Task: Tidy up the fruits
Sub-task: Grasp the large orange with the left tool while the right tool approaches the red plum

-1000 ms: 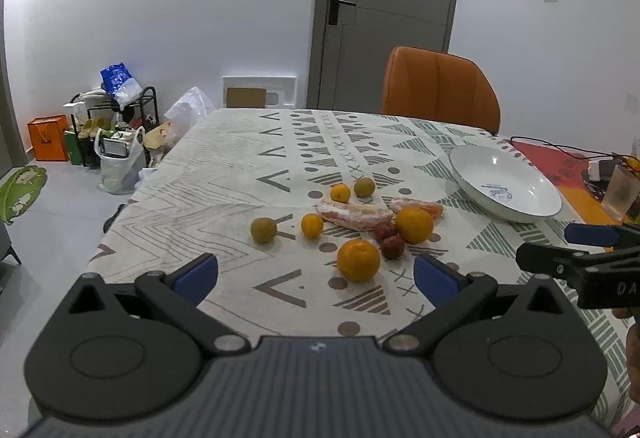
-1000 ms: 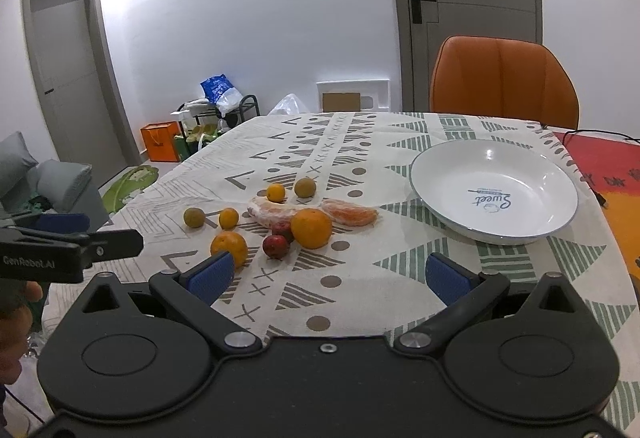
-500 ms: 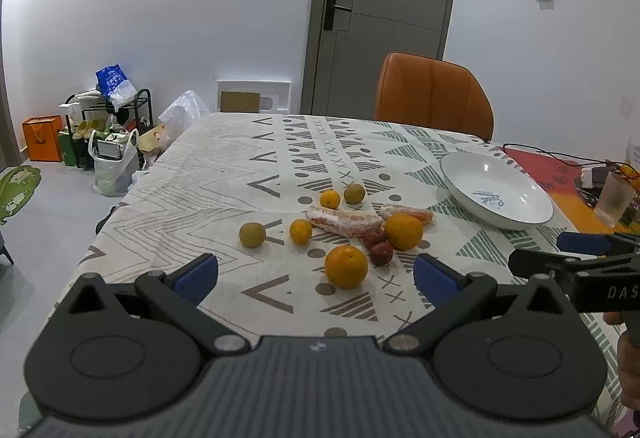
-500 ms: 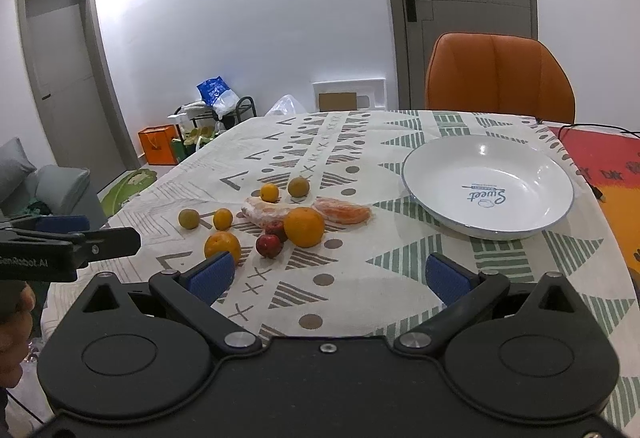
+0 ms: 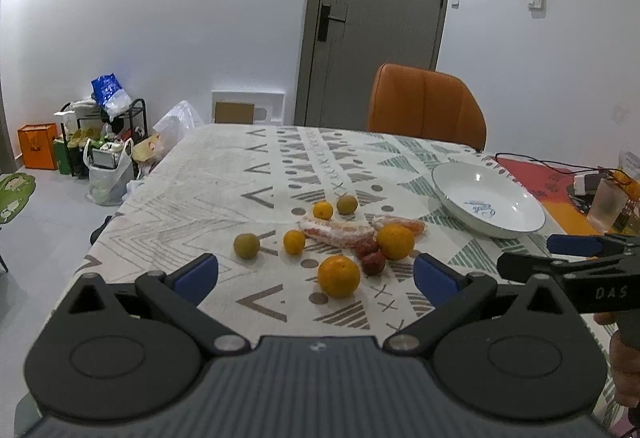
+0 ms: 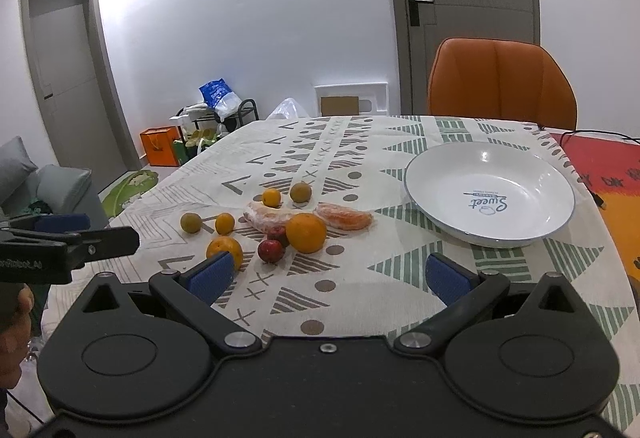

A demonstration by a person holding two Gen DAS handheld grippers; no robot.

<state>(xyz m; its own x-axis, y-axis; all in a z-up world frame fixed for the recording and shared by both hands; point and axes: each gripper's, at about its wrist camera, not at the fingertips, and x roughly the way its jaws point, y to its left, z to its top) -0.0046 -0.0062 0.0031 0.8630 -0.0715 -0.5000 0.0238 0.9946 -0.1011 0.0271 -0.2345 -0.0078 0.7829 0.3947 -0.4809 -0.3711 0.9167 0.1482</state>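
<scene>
Fruits point(image 5: 339, 275) lie clustered beside the white plate point(image 5: 520, 228).

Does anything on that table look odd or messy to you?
Yes. All the fruit lies loose on the tablecloth while the white bowl beside it holds nothing. Two peeled citrus segments lie bare on the cloth among whole oranges, so one fruit has been opened. Nothing looks spilled or broken.
</scene>
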